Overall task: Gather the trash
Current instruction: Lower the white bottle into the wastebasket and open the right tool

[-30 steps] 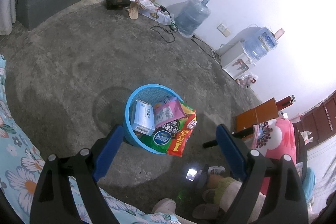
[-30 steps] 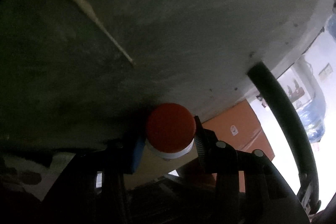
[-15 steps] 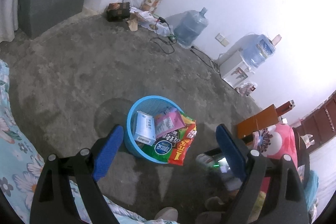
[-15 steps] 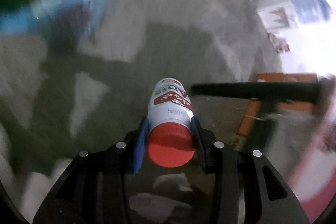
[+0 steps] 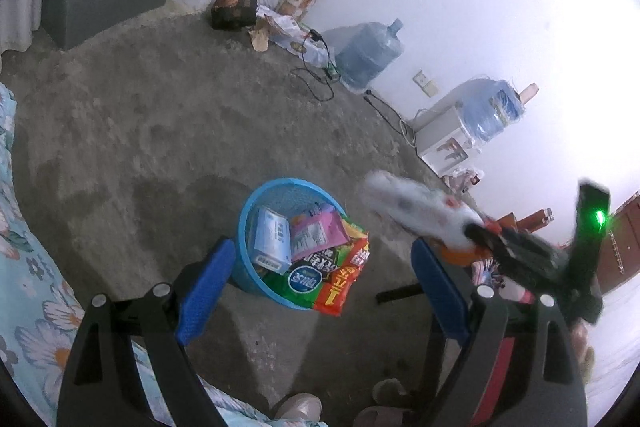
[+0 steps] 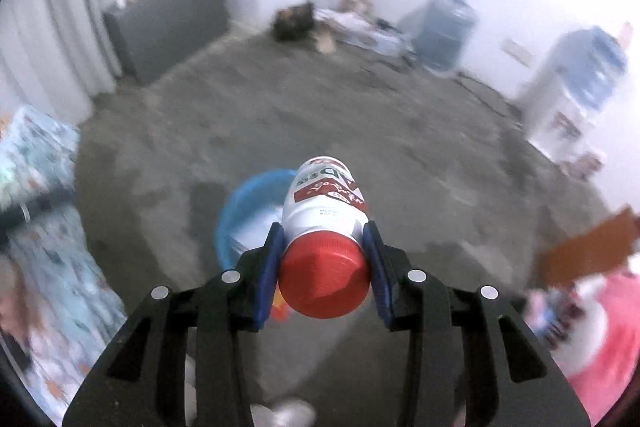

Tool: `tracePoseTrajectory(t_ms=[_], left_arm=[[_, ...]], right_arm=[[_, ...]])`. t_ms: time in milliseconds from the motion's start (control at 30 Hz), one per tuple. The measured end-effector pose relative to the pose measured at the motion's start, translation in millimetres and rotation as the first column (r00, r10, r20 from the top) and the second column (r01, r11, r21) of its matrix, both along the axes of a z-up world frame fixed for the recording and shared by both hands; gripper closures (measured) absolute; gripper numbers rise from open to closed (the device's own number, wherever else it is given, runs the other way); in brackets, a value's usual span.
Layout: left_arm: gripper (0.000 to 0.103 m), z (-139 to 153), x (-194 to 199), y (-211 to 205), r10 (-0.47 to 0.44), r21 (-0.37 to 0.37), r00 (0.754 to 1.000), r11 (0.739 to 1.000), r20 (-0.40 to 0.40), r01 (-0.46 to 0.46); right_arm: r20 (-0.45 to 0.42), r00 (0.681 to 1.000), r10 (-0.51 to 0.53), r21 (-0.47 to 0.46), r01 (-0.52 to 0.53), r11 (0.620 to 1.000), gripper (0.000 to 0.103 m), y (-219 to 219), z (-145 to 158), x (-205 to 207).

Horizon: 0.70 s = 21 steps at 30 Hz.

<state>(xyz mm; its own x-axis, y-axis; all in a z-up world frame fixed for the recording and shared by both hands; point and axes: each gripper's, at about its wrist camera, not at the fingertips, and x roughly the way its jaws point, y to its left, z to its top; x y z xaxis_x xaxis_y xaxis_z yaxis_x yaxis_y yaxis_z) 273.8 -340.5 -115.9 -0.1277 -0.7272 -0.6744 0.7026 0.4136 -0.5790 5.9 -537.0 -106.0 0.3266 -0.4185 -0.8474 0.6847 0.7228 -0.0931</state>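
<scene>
Grey floor now below, right tongs raised, bottle over basket

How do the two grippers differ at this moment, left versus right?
The left gripper has its jaws spread wide with nothing between them; the right gripper is clamped on a white bottle with a red cap. The left frames the blue trash basket from close above; the right carries its bottle beside and above it. Both have blue pads on black bodies.
</scene>
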Motion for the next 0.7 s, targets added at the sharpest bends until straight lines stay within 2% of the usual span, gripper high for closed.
tracePoseTrajectory(t_ms=[67,133,200,267,333,433,533,633,667,700], left_arm=[[0.016,-2,0,-1,-0.011,0.004,1.0,1.0,-0.007,0.011],[0.016,-3,-1,-2,-0.019,0.008,1.0,1.0,-0.01,0.019],[0.016,-3,-2,-3,-0.025,0.012,1.0,1.0,-0.01,0.025],[0.016,-4,-3,-4,-0.029,0.016,1.0,0.999,-0.011,0.029],[0.016,-3,-3,-4,-0.027,0.014,1.0,1.0,-0.008,0.028],[0.016,-3,-5,-5,-0.032,0.015,0.999,0.999,-0.006,0.032],[0.016,-4,-6,-4,-0.036,0.018,0.999,0.999,-0.008,0.036],[0.016,-4,-4,-5,-0.028,0.019,1.0,0.999,-0.013,0.028],[0.016,-4,-3,-5,-0.023,0.019,1.0,1.0,-0.014,0.023],[0.016,-3,-3,-4,-0.016,0.016,1.0,1.0,-0.014,0.016]], right_arm=[[-0.027,1.0,-0.008,0.018,0.009,1.0,0.065,-10,-30,21],[-0.06,0.998,-0.026,0.095,0.032,0.995,0.066,-20,-77,38],[-0.151,0.987,-0.061,0.207,0.092,0.974,0.066,-35,-148,46],[-0.239,0.967,-0.087,0.28,0.155,0.947,0.067,-38,-204,48],[-0.289,0.956,-0.055,0.27,0.137,0.953,0.068,-42,-232,56],[-0.351,0.936,-0.023,0.273,0.126,0.954,0.068,-36,-263,60],[-0.365,0.931,-0.013,0.274,0.121,0.954,0.067,-34,-280,63],[-0.347,0.938,-0.004,0.281,0.108,0.954,0.066,-37,-281,63],[-0.335,0.942,-0.007,0.282,0.107,0.953,0.067,-42,-274,63],[-0.312,0.95,-0.024,0.275,0.115,0.954,0.062,-41,-264,53]])
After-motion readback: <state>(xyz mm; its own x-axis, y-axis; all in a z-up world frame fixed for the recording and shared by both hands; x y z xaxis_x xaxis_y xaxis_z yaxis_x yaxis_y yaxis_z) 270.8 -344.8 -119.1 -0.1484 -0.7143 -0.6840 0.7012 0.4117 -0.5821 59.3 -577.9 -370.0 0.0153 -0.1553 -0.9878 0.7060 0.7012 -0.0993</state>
